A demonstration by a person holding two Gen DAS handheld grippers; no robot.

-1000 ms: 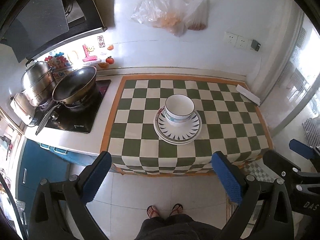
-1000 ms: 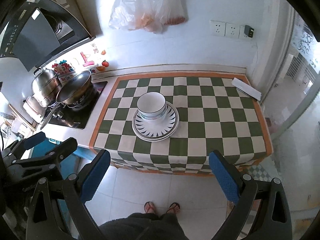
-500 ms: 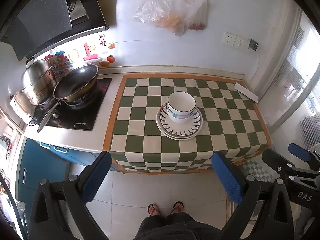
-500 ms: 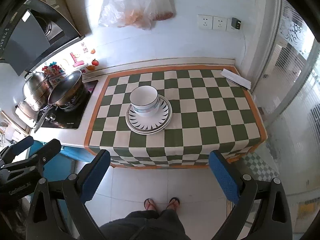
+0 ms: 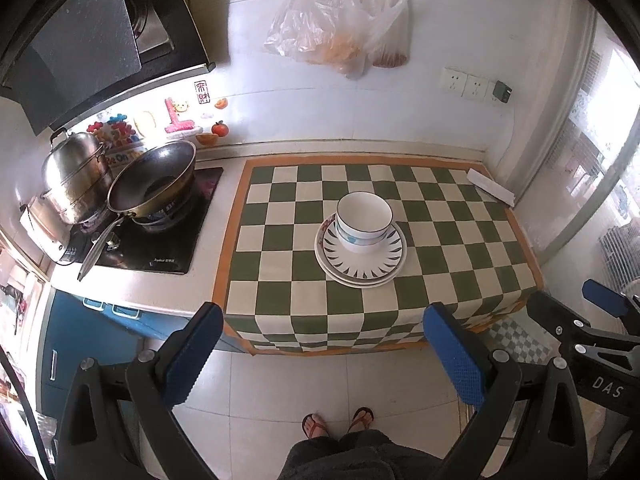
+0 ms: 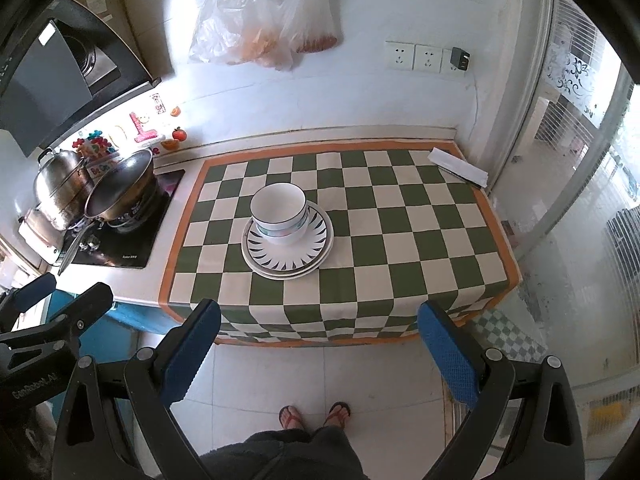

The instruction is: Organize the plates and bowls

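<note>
both views look down on a counter w/ a green-and-white checked cloth [image 5: 436,240] edged in orange. near the middle of the left wrist frame sits a stack of plates [image 5: 361,258], top one w/ dark wedge marks round the rim, and stacked bowls [image 5: 363,222] stand upright on it, white w/ a thin dark rim line; same stack sits left of centre in the right wrist frame. left gripper [image 5: 324,354] fills the bottom of its frame, blue pads spread wide, nothing between them, well apart from the dishes and out over the floor. right gripper [image 6: 320,350] likewise at the bottom of its frame, pads wide apart and empty. at left of frame a wok [image 5: 154,184] and a steel pot [image 5: 76,178] sit on a black hob [image 5: 148,240]. plastic bags [image 5: 340,20] hang on the white wall at top centre; sockets [image 5: 466,82] at upper right. a folded white paper [image 5: 490,186] lies at the cloth's far right corner. person's feet in sandals [image 5: 338,422] show at bottom centre on the tiled floor.
</note>
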